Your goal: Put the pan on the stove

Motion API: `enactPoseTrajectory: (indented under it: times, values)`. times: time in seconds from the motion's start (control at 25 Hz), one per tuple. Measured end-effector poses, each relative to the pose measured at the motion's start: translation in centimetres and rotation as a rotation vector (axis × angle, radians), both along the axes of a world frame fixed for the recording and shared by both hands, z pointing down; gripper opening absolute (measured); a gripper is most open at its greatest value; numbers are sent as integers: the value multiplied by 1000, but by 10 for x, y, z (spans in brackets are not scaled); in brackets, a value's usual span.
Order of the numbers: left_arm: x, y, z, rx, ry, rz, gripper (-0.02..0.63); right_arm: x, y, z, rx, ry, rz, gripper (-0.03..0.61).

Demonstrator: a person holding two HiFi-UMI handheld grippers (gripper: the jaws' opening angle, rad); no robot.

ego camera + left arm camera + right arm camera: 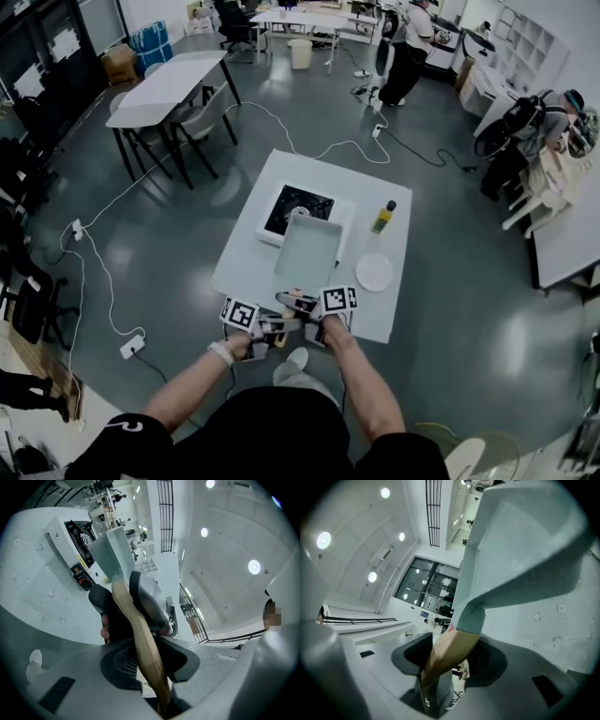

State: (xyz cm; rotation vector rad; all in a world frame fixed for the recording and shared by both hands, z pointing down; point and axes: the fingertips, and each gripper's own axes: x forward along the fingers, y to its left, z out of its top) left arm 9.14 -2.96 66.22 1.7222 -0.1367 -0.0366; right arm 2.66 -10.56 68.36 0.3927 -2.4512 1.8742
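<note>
A square grey pan [309, 251] with a wooden handle [293, 302] is held over the white table, its far end overlapping the near edge of the stove [298, 208], a white cooker with a black top. Both grippers are shut on the handle: my left gripper [277, 325] nearer its end, my right gripper [304, 307] closer to the pan. In the left gripper view the handle [140, 639] runs between the jaws toward the pan [110, 555] and stove [70, 541]. In the right gripper view the pan [525, 541] fills the upper right, with the handle [450, 651] clamped below.
A yellow bottle [383, 217] with a dark cap stands right of the stove and a white plate [374, 272] lies right of the pan on the table [246, 267]. White cables run over the floor; other tables, chairs and people are farther off.
</note>
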Motion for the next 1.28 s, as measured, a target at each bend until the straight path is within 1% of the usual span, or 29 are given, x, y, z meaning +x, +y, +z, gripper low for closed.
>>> enactPoseTrajectory:
  times: [0.04,0.2,0.36,0.48,0.56,0.68,0.76,0.84,0.88,0.92,0.96,1.04,1.08,1.12,1.2,1.28]
  values:
    - [1,-4,1,-13,3,0,89,1,-5,1,-3,1,2,206]
    - [2,-25,-2,-24,19,10,89,0,-28,-1,6,-7,7,206]
    - [1,-45,-5,16,29,36,89,0,-48,-4,22,-3,20,206]
    - [1,-60,-3,20,17,43,89,2,-63,-3,26,-4,33,206]
    - [2,-67,-4,13,24,46,89,2,-72,-4,33,-12,38,206]
    - [-2,-74,-8,6,37,54,89,0,-78,-3,3,8,59,206]
    - [-6,-78,-8,34,23,65,89,-2,-82,-4,8,20,65,206]
    - [-10,-85,-10,76,14,82,89,-8,-88,-12,47,-16,55,206]
    - [-11,-88,-11,60,21,84,89,-14,-92,-19,81,-57,43,206]
    - [-13,-90,-13,37,30,86,89,-17,-96,-23,95,-80,41,206]
    - [-15,-94,-13,34,31,92,89,-17,-100,-20,71,-64,57,206]
    - [-22,-108,-8,90,4,118,89,-17,-111,-9,24,-18,95,206]
    - [-27,-115,-6,122,-6,135,89,-20,-117,-8,22,-15,106,206]
    - [-31,-121,-6,124,-2,150,89,-24,-124,-8,25,-15,116,206]
    - [-42,-132,-8,104,11,178,89,-33,-138,-9,34,-16,140,206]
    - [-53,-147,-7,129,-2,214,89,-41,-153,-10,42,-10,172,207]
